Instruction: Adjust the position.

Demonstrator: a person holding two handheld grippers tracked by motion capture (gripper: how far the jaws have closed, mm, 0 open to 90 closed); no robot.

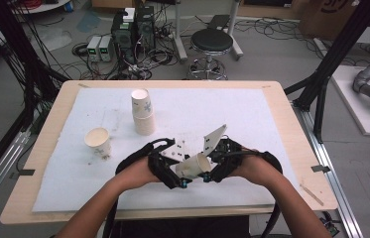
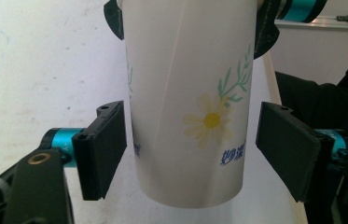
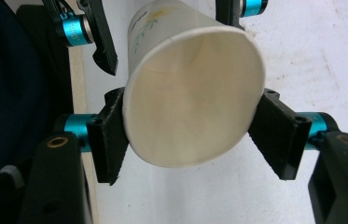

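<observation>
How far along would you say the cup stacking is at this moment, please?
Apparently done: two white paper cups stand stacked upside down. In hand: the right hand-held gripper clamps a daisy-printed paper cup; the left hand-held gripper straddles it, open. Left: the upright cup.

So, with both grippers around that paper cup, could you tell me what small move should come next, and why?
Probably close the left gripper on the cup. Its jaws stand open on either side of the cup's lower body, with a clear gap on one side, while the right gripper alone squeezes the rim into an oval. A second hold should come before the right lets go.
</observation>
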